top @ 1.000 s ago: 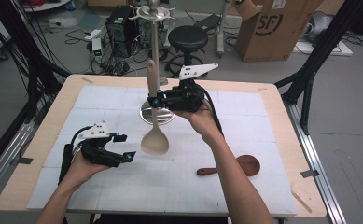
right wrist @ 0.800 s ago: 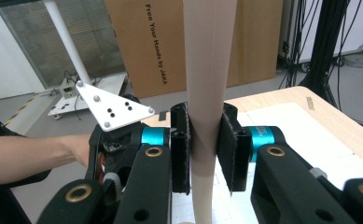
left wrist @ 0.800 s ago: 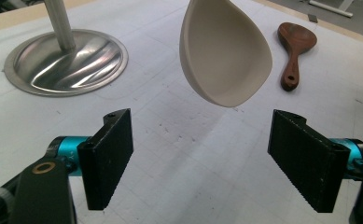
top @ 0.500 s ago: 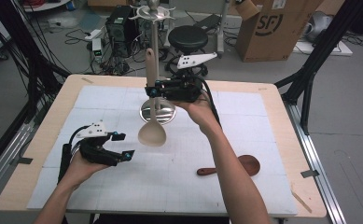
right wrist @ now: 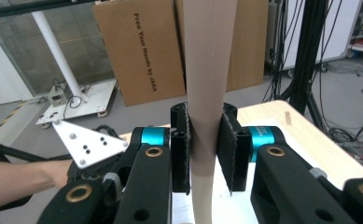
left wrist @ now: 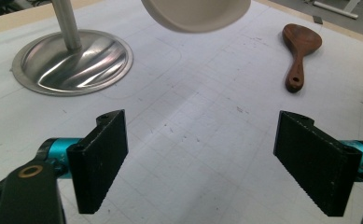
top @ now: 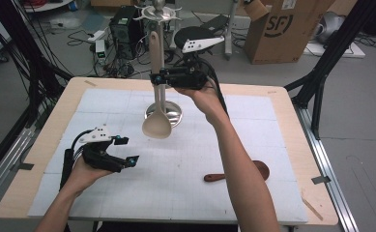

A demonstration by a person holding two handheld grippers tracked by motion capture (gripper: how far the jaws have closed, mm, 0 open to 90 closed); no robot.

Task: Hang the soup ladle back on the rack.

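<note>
A pale wooden spoon [top: 155, 96] hangs upright, bowl down, in front of a metal stand [top: 162, 58] with hooks at its top and a round steel base [top: 172, 112]. My right gripper [top: 159, 79] is shut on the spoon's handle [right wrist: 208, 84] at mid length, high above the table. The spoon's bowl [left wrist: 195, 13] floats above the mat beside the base [left wrist: 72, 60]. My left gripper [top: 130, 151] rests low on the white mat at the left, open and empty [left wrist: 198, 163]. A dark wooden spoon [top: 238, 173] lies on the mat at the right [left wrist: 299, 51].
The white gridded mat [top: 176, 193] covers a wooden table [top: 282, 96]. Beyond the far edge are a cardboard box [top: 282, 26], a stool [top: 188, 36], cables and black frame legs [top: 321, 72]. The left gripper's grey plate [right wrist: 90, 142] shows in the right gripper view.
My right gripper has lifted the pale spoon higher and farther back, toward the stand's top. The left gripper has stayed in place.
</note>
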